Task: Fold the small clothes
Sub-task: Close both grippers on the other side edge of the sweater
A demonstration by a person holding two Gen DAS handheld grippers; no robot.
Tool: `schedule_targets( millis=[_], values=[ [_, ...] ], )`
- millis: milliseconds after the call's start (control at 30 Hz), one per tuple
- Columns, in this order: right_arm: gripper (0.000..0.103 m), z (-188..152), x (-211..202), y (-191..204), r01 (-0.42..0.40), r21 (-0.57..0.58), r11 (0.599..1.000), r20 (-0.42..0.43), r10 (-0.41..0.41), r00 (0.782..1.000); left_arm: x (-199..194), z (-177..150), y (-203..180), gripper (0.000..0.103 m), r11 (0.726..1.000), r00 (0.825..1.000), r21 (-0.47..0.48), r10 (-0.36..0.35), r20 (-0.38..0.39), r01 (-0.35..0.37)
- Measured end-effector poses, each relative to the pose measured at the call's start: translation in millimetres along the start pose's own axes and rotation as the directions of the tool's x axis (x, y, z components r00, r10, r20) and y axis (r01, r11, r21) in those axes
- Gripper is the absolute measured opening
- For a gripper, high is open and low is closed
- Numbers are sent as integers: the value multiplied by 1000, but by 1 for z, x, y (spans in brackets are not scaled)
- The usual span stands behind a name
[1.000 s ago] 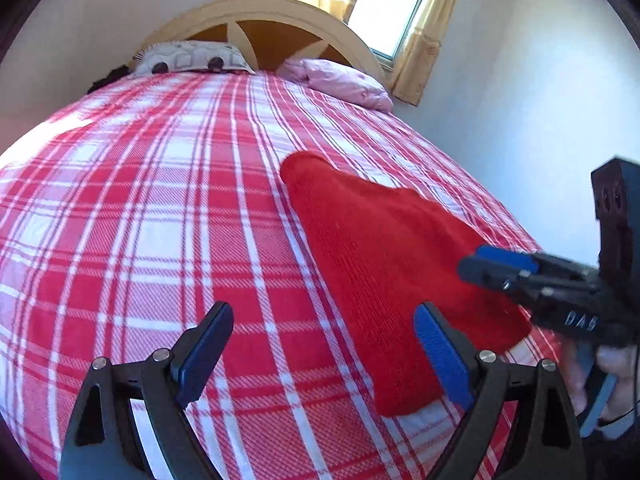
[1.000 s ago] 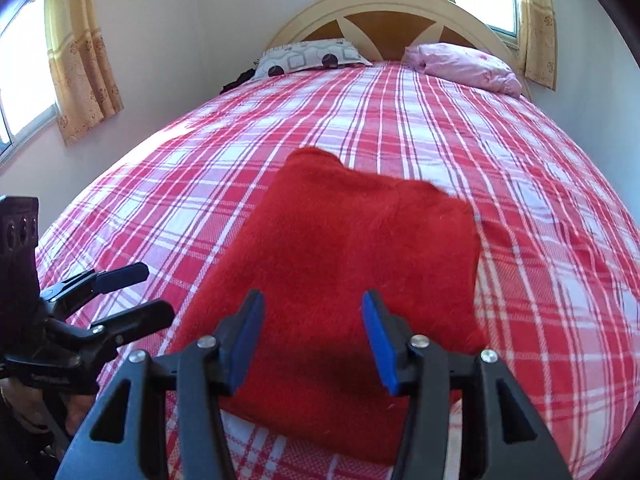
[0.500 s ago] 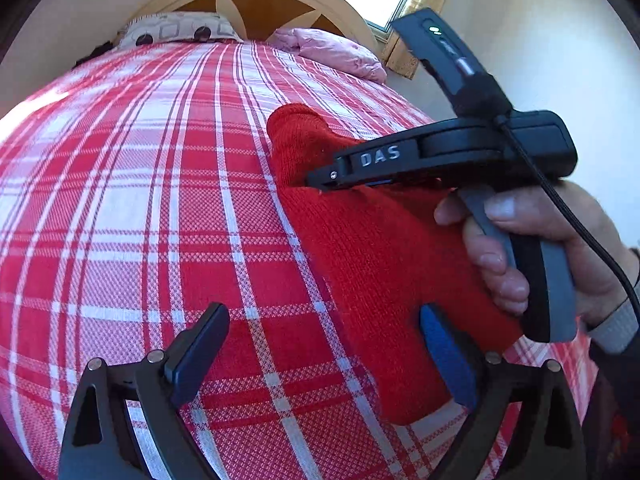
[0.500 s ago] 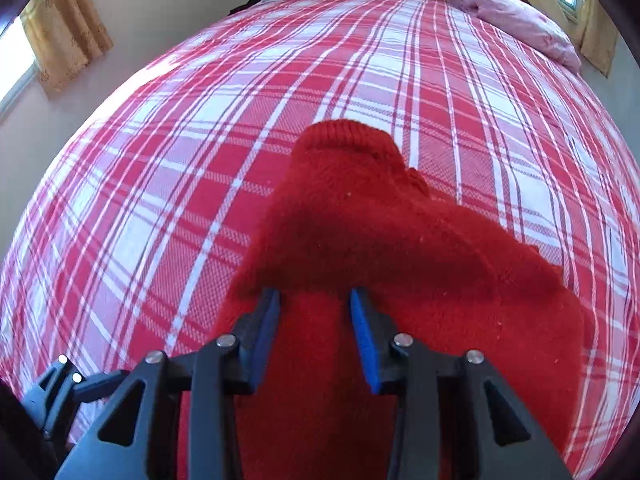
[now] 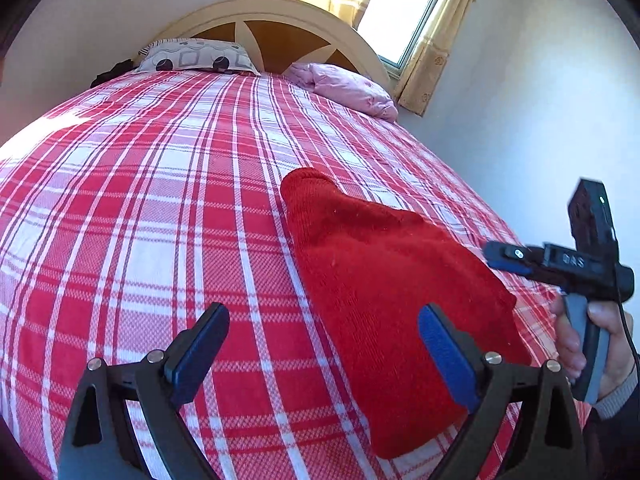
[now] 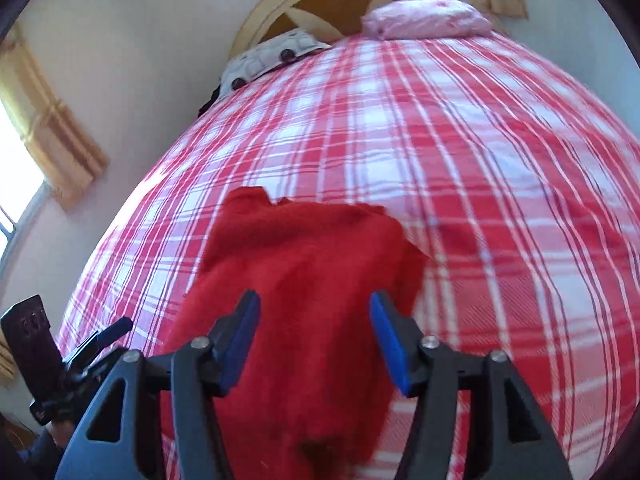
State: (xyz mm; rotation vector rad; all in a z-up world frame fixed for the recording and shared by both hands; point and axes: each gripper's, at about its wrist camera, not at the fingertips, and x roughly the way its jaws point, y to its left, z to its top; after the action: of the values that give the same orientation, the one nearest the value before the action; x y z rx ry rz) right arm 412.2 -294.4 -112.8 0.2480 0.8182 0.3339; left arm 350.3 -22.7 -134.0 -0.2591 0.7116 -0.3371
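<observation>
Red knit garment (image 5: pixel 384 280) folded on plaid bedspread (image 5: pixel 140 200); near end cut off behind right gripper (image 6: pixel 314 340), just opening, empty above it, view blurred; left gripper (image 5: pixel 320 356) wide apart, empty

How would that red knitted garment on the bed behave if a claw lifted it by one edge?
The red knitted garment would probably droop limply: it lies soft and folded on the plaid bedspread. Its fuzzy knit likely grips well. It looks light, so the fold might fall open.

Red knitted garment (image 5: pixel 384 292), folded into a compact oblong, lying flat on the red-and-white checked bed (image 5: pixel 140 208); a narrower ribbed end points toward the headboard.
</observation>
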Motion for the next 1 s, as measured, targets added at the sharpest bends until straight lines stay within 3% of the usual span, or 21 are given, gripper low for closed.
schedule_targets(
  millis=[133, 300, 400, 633, 800, 1000],
  values=[
    [64, -14, -1, -31, -10, 95, 995, -6, 11, 1000, 23, 6, -1, 96, 1000, 998, -14, -20, -54, 19],
    [67, -26, 6, -51, -102, 191, 976, -26, 108, 994, 50, 5, -3, 96, 997, 990, -49, -60, -129, 54],
    [77, -28, 13, -53, -122, 209, 970, -33, 132, 991, 58, 3, -4, 96, 997, 988, -49, -70, -139, 63],
    [78, -34, 24, -55, -202, 222, 954, -27, 213, 977, 66, -2, -16, 96, 999, 988, 19, -44, -149, 48],
    [59, -32, 33, -48, -175, 206, 963, -36, 186, 982, 70, -2, -21, 96, 998, 987, 52, -32, -155, 40],
    [49, -34, 41, -53, -186, 208, 960, -34, 197, 980, 73, -1, -25, 96, 997, 987, 71, -28, -160, 40]
  ],
)
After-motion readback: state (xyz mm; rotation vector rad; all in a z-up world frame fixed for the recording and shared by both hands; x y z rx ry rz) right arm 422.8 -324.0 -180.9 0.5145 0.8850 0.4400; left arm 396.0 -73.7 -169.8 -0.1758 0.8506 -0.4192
